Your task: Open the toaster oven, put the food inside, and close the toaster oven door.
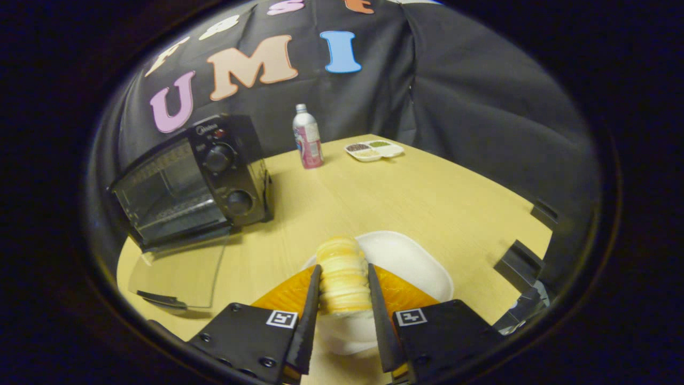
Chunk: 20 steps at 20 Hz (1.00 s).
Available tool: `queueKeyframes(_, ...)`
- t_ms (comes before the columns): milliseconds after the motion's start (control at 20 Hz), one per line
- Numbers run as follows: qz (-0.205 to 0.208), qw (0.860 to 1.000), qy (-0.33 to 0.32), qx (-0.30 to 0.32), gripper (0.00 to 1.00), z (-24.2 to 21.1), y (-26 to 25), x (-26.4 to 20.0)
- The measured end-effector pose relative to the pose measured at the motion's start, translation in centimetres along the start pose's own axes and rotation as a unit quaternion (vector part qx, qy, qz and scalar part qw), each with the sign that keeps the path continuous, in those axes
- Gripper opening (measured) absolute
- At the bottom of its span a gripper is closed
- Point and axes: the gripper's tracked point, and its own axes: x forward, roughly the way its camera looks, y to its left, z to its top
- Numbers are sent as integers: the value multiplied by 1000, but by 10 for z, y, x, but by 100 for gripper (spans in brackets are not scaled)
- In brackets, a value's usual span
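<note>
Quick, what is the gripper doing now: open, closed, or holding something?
Gripper: closed on the yellow pastry, both fingers pressing its sides, above the white plate.

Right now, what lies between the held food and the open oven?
In the gripper view, only bare table and the oven's lowered glass door. The gripper is shut on the food, above the white plate.
</note>
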Motion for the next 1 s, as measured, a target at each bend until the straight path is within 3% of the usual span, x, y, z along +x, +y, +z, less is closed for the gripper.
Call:
queueKeyframes(200, 94, 995, -20, 20, 52, 30, 84, -10)
queueKeyframes(450, 199, 977, -2, 73, 52, 41, 186, -13)
queueKeyframes(800, 264, 943, 11, 204, 52, 57, 275, -3)
queueKeyframes(1000, 262, 934, -3, 244, 51, 60, 302, 15)
